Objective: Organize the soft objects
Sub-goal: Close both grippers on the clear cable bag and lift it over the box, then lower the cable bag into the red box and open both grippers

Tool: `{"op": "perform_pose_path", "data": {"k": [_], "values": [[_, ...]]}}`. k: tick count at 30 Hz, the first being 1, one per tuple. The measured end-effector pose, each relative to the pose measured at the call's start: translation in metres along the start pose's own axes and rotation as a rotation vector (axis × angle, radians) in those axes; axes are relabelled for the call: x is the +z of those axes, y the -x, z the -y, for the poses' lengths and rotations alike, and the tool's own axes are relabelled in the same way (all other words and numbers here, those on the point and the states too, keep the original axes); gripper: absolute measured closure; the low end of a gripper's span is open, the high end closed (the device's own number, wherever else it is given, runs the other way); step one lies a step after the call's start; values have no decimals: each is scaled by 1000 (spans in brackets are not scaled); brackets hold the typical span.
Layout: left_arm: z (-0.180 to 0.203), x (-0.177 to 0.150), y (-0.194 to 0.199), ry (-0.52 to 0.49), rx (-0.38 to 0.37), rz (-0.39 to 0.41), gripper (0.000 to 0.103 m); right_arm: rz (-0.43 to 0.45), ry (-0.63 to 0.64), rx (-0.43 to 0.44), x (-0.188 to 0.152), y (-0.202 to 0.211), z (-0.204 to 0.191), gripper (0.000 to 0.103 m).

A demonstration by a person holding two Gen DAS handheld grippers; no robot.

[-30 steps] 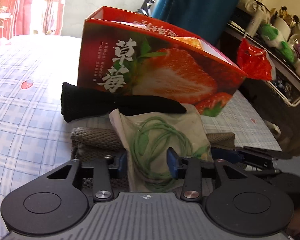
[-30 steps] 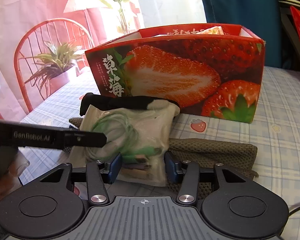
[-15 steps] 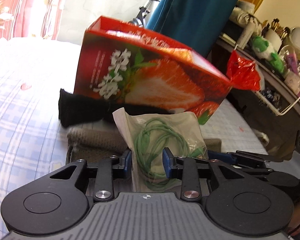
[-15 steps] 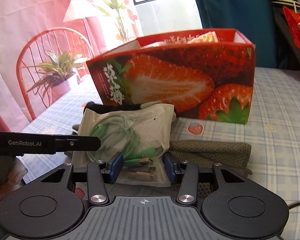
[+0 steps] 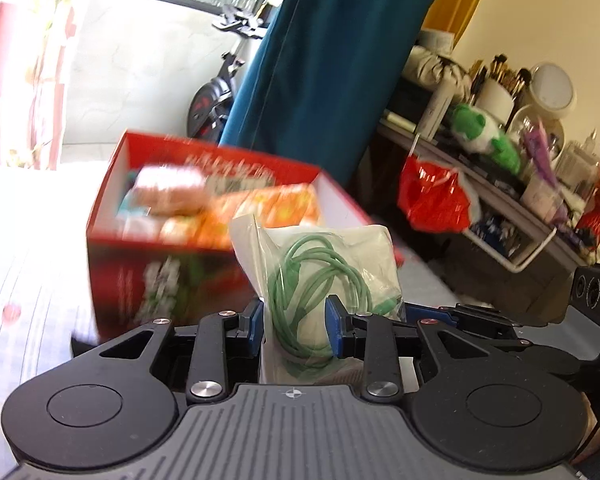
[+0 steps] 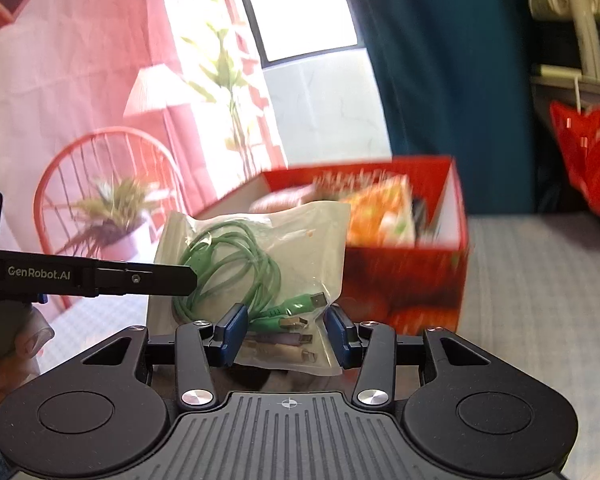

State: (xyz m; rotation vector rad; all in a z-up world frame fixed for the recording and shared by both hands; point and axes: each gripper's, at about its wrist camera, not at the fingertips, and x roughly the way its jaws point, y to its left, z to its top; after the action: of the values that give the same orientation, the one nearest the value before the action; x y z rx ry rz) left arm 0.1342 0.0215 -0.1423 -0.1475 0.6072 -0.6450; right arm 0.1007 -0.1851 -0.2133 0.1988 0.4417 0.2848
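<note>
Left wrist view. My left tongs (image 5: 295, 322) are clamped on a clear plastic pouch (image 5: 320, 264) of coiled green cable (image 5: 308, 280); both blue pads press its lower part, and the pouch stands upright out of them, clear of the checked tabletop (image 5: 27, 280). Behind it sits the red strawberry carton (image 5: 147, 280), open-topped, blurred, with orange packets (image 5: 275, 212) inside. The pouch's top edge overlaps the carton's near rim in this view. My right tongs (image 5: 452, 316) reach in from the right, just beside the pouch's right edge. A cluttered shelf (image 5: 500, 200) with a red bag (image 5: 432, 196) stands further right.

Right wrist view. My right tongs (image 6: 285, 334) grip the same pouch (image 6: 259, 256) at its bottom end, where green and purple USB plugs (image 6: 295, 320) gather; a pad bears on each side. The pouch rises tilted back towards the carton (image 6: 400, 284), in front of it and low of its rim. My left tongs (image 6: 171, 280) come in from the left and meet the pouch's left edge; a hand (image 6: 3, 360) holds them.
</note>
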Motion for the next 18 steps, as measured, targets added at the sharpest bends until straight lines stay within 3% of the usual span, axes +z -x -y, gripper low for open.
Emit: {"op": "perform_pose_path", "data": {"k": [4, 9, 18], "values": [[6, 34, -14, -31, -26, 8, 69, 17, -10, -13, 38, -4, 14, 62], [3, 67, -41, -55, -5, -7, 69, 2, -45, -33, 77, -27, 34, 63], [-21, 87, -93, -45, 45, -94, 69, -119, -63, -62, 90, -88, 55, 64]]}}
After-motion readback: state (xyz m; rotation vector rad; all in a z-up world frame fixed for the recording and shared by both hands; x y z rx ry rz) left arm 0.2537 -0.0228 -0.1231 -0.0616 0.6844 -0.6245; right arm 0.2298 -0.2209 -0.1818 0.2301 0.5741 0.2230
